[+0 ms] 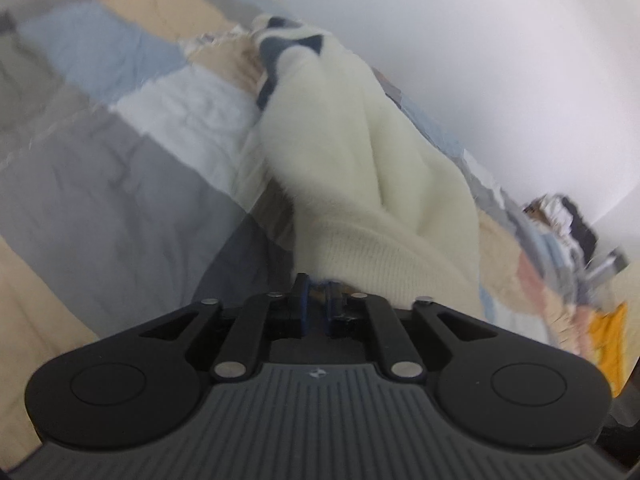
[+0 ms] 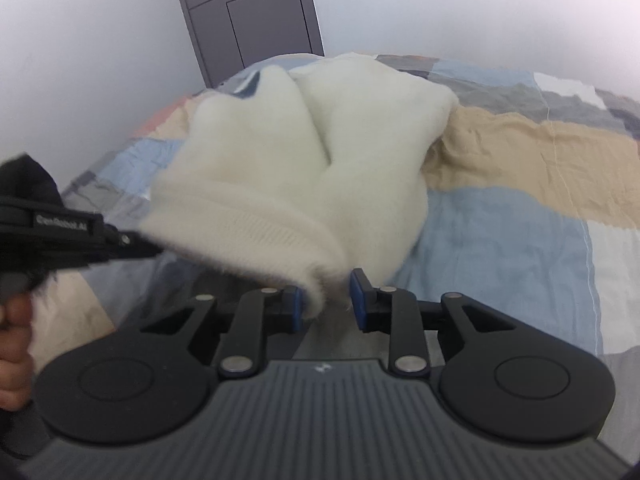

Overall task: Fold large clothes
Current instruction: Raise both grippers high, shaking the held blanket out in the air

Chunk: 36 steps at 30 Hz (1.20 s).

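A fluffy cream sweater with a dark blue pattern at its far end lies bunched on a patchwork bed quilt. My left gripper is shut on its ribbed hem and holds it up. In the right wrist view the sweater hangs lifted in front of me. My right gripper has its jaws apart, with the hem corner resting between the blue pads. The left gripper comes in from the left there and pinches the hem.
The quilt covers the whole bed in grey, blue and beige patches. A grey door stands behind the bed in a white wall. Cluttered items and something yellow lie at the bed's right edge.
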### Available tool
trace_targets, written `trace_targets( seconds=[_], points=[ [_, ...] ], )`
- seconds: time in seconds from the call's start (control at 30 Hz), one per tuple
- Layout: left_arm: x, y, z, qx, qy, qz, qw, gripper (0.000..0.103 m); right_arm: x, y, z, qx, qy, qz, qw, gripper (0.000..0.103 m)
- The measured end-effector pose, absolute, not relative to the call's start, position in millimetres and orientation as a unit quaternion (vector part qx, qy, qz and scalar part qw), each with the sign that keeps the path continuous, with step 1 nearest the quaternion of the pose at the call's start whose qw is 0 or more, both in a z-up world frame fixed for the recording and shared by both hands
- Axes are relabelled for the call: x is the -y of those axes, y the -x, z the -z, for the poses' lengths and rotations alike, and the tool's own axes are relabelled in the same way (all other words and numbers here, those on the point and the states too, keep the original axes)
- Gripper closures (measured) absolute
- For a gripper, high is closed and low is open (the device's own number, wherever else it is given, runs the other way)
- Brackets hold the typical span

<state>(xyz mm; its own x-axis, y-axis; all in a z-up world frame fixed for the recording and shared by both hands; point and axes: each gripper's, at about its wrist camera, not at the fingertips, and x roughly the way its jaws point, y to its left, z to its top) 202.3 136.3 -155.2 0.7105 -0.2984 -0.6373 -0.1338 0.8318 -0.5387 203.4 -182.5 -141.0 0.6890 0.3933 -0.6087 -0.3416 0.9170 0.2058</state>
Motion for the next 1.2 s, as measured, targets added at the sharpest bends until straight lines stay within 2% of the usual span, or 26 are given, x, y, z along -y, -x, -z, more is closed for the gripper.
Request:
trace_targets(
  seconds=[0.03,0.07,0.1,0.17,0.2,0.23,0.33,0.4,0.57,0.67,0.87,0.93,1.0,1.07,1.1,1.13,1.2],
  points=[
    [-139.8,-200.2,155.6,-0.375,0.302,0.055,0.875,0.075,184.5,-199.2,137.8,-0.338,-0.044,-0.205,0.918,0.071],
    [-142.7,-197.8,154.7,-0.371,0.321,0.061,0.869,0.059,189.6,-198.1,134.6,-0.336,-0.055,-0.208,0.917,0.071],
    [-146.9,-193.7,153.9,-0.363,0.34,0.069,0.865,0.047,195.1,-197.1,131.3,-0.335,-0.07,-0.21,0.916,0.071],
    [-155.1,-187.0,150.7,-0.34,0.375,0.082,0.859,0.039,208.6,-196.4,128.4,-0.339,-0.114,-0.218,0.908,0.071],
    [-159.3,-184.2,149.0,-0.329,0.389,0.087,0.856,0.036,215.0,-195.5,127.4,-0.34,-0.135,-0.217,0.905,0.063],
    [-162.9,-183.0,147.2,-0.318,0.401,0.091,0.855,0.034,222.1,-195.8,127.6,-0.341,-0.157,-0.218,0.901,0.054],
    [-169.9,-189.1,145.0,-0.299,0.42,0.084,0.853,0.028,239.4,-197.9,130.4,-0.34,-0.222,-0.221,0.887,0.037],
    [-170.6,-198.4,150.1,-0.303,0.427,0.081,0.848,0.027,245.6,-202.5,133.1,-0.339,-0.25,-0.217,0.881,0.03],
    [-169.8,-230.4,174.8,-0.344,0.432,0.048,0.832,0.027,249.2,-222.9,155.7,-0.361,-0.302,-0.201,0.859,0.029],
    [-169.5,-249.0,187.1,-0.36,0.413,0.034,0.836,0.027,255.3,-240.2,182.4,-0.381,-0.376,-0.205,0.82,0.029],
    [-173.0,-273.2,206.0,-0.351,0.402,0.033,0.845,0.029,255.3,-272.2,215.3,-0.398,-0.442,-0.211,0.776,0.029],
    [-173.1,-281.1,213.0,-0.359,0.406,0.037,0.84,0.039,250.5,-288.7,221.1,-0.404,-0.439,-0.222,0.771,0.03],
    [-175.6,-290.5,217.5,-0.363,0.419,0.047,0.831,0.061,250.3,-302.2,226.4,-0.404,-0.436,-0.22,0.773,0.031],
    [-175.2,-294.5,217.1,-0.36,0.421,0.061,0.83,0.072,249.3,-309.2,229.0,-0.397,-0.439,-0.23,0.772,0.04],
    [-174.6,-293.6,215.3,-0.357,0.419,0.064,0.833,0.079,247.7,-309.6,229.1,-0.39,-0.442,-0.241,0.771,0.051],
    [-174.5,-291.6,212.7,-0.351,0.419,0.071,0.834,0.081,247.3,-306.2,227.5,-0.383,-0.439,-0.244,0.775,0.068],
    [-174.4,-285.3,204.0,-0.328,0.426,0.088,0.838,0.086,243.8,-300.3,221.6,-0.372,-0.422,-0.237,0.792,0.078]
  ],
)
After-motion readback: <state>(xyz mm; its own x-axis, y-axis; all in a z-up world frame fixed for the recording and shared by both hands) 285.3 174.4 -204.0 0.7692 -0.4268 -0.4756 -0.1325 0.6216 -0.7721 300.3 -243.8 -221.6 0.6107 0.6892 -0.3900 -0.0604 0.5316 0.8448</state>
